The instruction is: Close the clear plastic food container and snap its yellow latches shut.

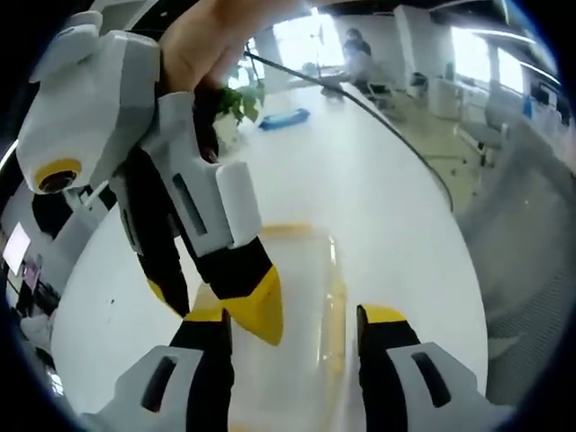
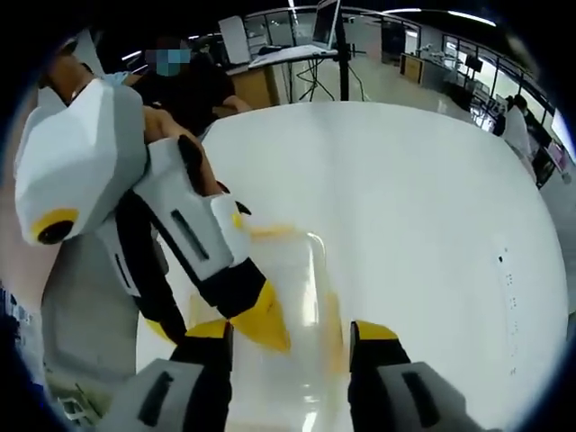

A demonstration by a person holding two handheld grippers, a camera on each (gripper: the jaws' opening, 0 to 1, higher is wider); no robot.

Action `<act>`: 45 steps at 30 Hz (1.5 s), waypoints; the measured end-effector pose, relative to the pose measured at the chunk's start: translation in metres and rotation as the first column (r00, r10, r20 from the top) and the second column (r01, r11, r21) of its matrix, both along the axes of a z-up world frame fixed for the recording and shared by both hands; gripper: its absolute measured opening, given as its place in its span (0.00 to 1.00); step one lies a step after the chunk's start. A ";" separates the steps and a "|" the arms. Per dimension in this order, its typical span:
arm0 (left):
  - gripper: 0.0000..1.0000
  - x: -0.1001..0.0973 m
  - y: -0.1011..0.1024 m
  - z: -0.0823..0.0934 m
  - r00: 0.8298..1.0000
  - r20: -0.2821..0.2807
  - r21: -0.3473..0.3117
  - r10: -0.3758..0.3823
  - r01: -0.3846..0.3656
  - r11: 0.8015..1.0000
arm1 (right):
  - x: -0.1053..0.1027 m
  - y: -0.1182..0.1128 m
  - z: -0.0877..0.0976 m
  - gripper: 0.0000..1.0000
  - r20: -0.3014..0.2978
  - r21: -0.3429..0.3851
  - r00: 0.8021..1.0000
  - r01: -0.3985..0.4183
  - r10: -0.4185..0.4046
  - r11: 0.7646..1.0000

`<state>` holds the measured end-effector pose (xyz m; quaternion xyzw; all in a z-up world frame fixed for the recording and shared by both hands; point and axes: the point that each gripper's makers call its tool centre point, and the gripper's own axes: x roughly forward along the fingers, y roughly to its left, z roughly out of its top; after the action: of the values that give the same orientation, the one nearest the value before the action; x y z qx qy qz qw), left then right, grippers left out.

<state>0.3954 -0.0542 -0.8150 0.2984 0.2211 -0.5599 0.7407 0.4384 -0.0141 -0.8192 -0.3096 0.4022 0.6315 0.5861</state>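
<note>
Both views are bright, with daylight from windows behind. The white table glares strongly. The container looks blurred, and the edges bend from fisheye distortion.

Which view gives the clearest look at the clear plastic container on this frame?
The right gripper view, marginally: the container lies less blurred on the white table, its rounded corner and yellow edge readable between the jaws. The left gripper view shows the same container smeared, with the other gripper across its near corner.
</note>
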 end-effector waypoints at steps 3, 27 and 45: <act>0.56 -0.001 0.003 0.000 1.000 -0.012 -0.003 0.009 -0.009 1.000 | 0.001 -0.002 0.000 0.51 0.004 0.011 0.999 0.036 -0.036 0.999; 0.61 0.010 0.033 0.023 0.977 -0.065 -0.083 0.203 -0.208 0.975 | -0.001 -0.022 0.018 0.58 0.035 0.052 0.984 0.175 -0.176 0.983; 0.67 0.013 0.052 0.024 0.948 -0.111 -0.103 0.297 -0.308 0.946 | -0.021 -0.045 0.015 0.65 0.027 0.031 0.974 0.223 -0.224 0.974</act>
<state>0.4085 -0.0023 -0.7907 0.1894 0.2652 -0.4650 0.8231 0.4173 -0.0595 -0.8041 -0.2638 0.4169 0.5624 0.6635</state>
